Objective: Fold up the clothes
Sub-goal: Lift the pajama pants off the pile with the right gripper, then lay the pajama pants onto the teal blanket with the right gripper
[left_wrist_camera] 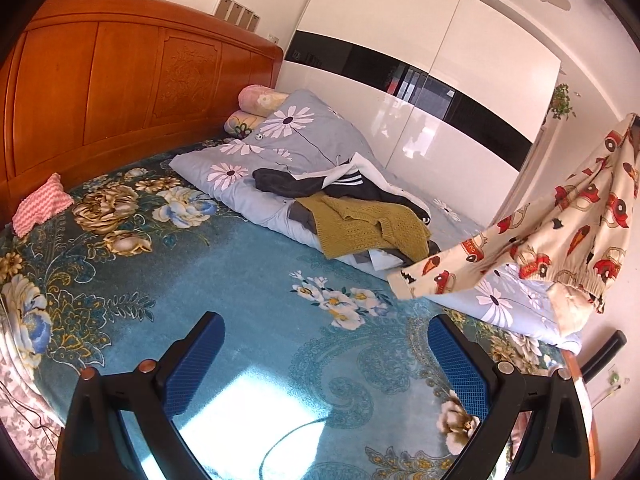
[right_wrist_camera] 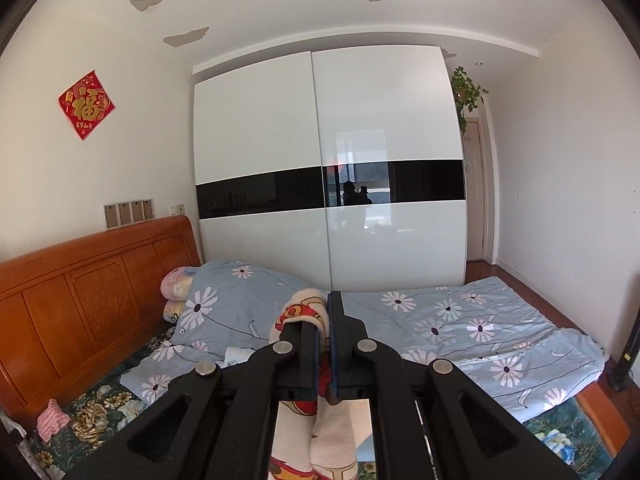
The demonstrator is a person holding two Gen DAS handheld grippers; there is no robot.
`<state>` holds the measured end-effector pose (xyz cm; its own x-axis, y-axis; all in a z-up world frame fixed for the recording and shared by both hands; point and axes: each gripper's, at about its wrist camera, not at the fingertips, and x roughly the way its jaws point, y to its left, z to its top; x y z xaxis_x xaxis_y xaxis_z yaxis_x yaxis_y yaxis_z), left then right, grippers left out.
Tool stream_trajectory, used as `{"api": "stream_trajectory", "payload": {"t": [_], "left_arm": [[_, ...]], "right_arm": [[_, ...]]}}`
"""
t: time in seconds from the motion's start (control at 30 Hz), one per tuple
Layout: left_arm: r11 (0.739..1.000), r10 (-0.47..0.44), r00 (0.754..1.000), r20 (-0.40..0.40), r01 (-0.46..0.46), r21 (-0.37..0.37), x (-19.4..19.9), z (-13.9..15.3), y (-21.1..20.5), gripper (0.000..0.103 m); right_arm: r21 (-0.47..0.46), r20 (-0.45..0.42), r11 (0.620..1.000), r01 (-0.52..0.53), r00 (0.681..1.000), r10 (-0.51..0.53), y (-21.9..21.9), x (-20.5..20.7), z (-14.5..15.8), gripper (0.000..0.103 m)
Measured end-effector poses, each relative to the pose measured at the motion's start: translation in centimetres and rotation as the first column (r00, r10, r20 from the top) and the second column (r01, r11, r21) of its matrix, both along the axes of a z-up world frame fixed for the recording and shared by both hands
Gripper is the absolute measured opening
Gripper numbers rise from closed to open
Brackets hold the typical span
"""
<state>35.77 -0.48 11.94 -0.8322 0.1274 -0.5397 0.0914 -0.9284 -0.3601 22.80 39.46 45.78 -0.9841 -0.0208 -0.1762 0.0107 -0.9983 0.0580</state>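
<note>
My left gripper is open and empty, low over the teal floral bedspread. Cream pyjama trousers with red cars hang in the air at the right of the left wrist view, one leg trailing down toward the bed. My right gripper is shut on a bunched edge of these trousers, held high above the bed; cloth hangs down below its jaws. A pile of clothes lies on the quilt: a mustard knit top and a dark striped jacket.
A blue daisy quilt lies along the far side of the bed. A wooden headboard stands at the left, with rolled pillows and a pink cloth. A white wardrobe stands behind.
</note>
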Motion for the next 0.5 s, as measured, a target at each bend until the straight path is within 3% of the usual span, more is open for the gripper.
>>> {"api": "stream_trajectory", "payload": {"t": [0.1, 0.23, 0.3, 0.4, 0.5], "left_arm": [[1.0, -0.009, 1.0, -0.008, 0.009, -0.007, 0.9, 0.3, 0.9, 0.103], [1.0, -0.008, 1.0, -0.025, 0.007, -0.021, 2.4, 1.0, 0.5, 0.103], [0.999, 0.012, 1.0, -0.029, -0.013, -0.032, 3.3, 1.3, -0.3, 0.103], [0.997, 0.058, 0.998, -0.029, -0.059, -0.044, 4.7, 1.6, -1.9, 0.103], [0.992, 0.113, 0.993, -0.024, -0.114, -0.05, 6.0, 1.8, -3.8, 0.103]], "right_arm": [[0.084, 0.006, 0.996, -0.014, 1.0, 0.014, -1.3, 2.0, 0.6, 0.005], [0.162, 0.071, 0.981, -0.107, 0.993, 0.097, -5.6, 2.6, -3.0, 0.005], [0.14, 0.156, 0.973, -0.185, 0.974, 0.163, -8.2, 1.5, -6.5, 0.005], [0.02, 0.283, 0.956, -0.294, 0.919, 0.276, -12.1, -0.4, -12.0, 0.005], [-0.056, 0.314, 0.921, -0.385, 0.869, 0.382, -16.3, -0.9, -14.3, 0.005]]}}
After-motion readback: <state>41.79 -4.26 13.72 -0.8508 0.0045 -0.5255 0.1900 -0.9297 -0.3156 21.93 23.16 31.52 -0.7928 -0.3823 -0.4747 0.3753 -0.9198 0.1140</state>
